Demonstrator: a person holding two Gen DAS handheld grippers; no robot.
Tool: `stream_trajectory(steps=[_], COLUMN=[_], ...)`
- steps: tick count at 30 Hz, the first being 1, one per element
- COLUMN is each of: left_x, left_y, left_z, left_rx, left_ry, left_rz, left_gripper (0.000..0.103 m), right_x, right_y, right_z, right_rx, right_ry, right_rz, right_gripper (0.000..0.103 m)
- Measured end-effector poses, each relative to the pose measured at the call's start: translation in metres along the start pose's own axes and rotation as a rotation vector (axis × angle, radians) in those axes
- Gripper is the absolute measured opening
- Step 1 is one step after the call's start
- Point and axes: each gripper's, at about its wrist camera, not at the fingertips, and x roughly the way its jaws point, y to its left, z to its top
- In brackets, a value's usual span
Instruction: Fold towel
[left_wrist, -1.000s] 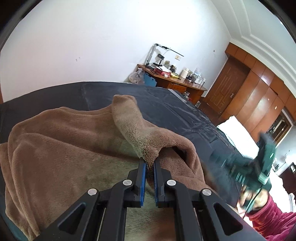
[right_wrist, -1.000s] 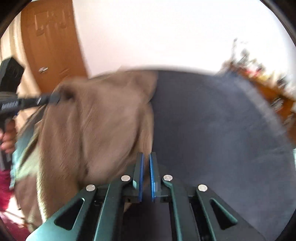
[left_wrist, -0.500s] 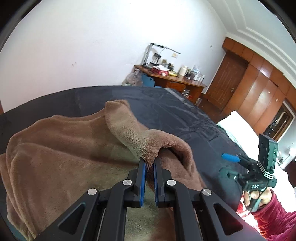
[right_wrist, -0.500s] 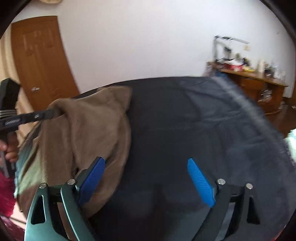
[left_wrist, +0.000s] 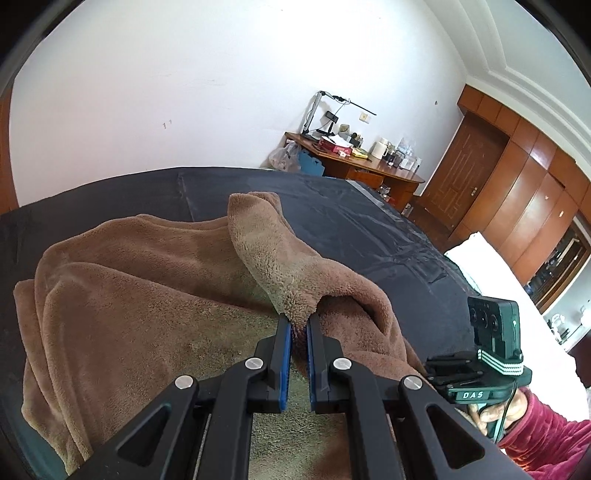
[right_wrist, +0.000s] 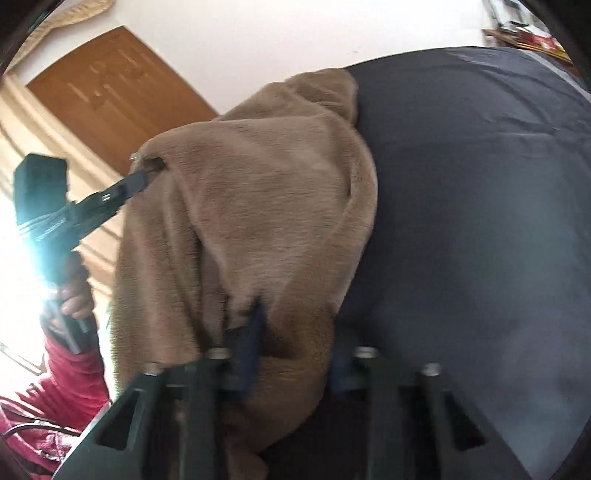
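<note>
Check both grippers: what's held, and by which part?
Left gripper is shut on the brown towel, pinching a raised fold at its edge. Right gripper is closing around a bunched lower edge of the same towel; blur hides whether its pads press yet.

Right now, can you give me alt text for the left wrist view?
The left hand-held gripper is shut on a raised fold of the brown towel, which lies bunched on a black sheet. The right hand-held gripper sits at the towel's right edge, with a desk behind.
</note>
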Motion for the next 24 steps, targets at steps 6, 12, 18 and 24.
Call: stream_trajectory(steps=[6, 12, 18, 24], left_x=[0.003, 0.025, 0.075, 0.105], left_y=[-0.014, -0.065, -0.132, -0.152], left_z=[0.003, 0.004, -0.001, -0.027], left_rx=[0.028, 0.129, 0.229, 0.264], left_ry=[0.007, 0.048, 0.161, 0.272], left_rz=[-0.05, -0.148, -0.321, -0.34], left_gripper=[0.008, 0.008, 0.008, 0.008], right_x=[-0.056, -0.159, -0.204, -0.226], right_y=[0.018, 0.023, -0.009, -0.06], right_z=[0.009, 0.031, 0.074, 0.064], right_rx=[-0.104, -0.207, -0.136, -0.03], right_ry=[-0.238, -0.554, -0.654, -0.593], right_rz=[-0.224, -0.769, -1.05, -1.093], right_gripper=[0.008, 0.008, 0.016, 0.099])
